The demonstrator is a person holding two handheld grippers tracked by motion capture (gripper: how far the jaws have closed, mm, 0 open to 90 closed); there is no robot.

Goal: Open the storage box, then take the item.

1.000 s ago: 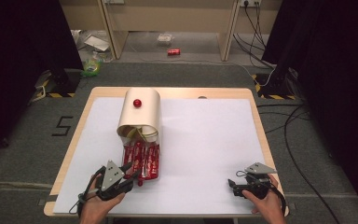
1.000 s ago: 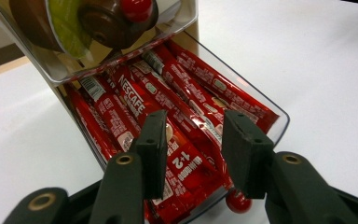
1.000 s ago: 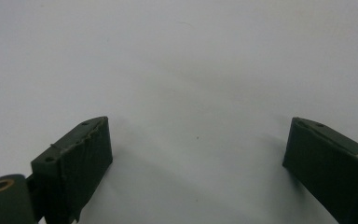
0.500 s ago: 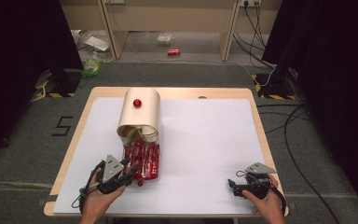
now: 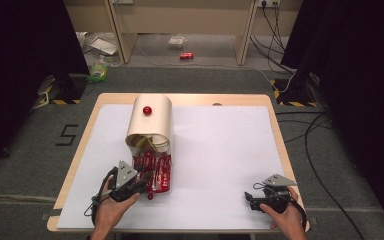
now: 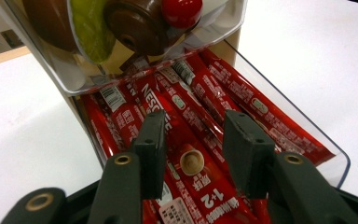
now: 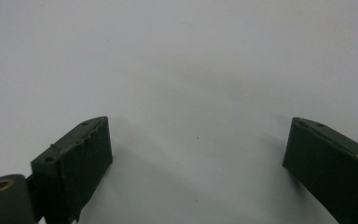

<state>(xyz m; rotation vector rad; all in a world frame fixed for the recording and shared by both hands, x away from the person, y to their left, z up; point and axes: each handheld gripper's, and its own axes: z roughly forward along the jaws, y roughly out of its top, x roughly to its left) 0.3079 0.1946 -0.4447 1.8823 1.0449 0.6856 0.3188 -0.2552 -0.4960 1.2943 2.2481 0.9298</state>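
My left hand-held gripper [image 6: 193, 140] hangs released over the sachets [image 6: 200, 107] in the clear drawer [image 6: 340, 163] right below it, so I'd drop straight onto one stick between the jaws before clenching.

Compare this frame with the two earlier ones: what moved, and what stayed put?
The left gripper moved forward and to the right, up to the red sachets in the clear drawer; its jaws are open around one sachet, not closed on it. The right gripper, the cream dispenser and the sachets stayed put.
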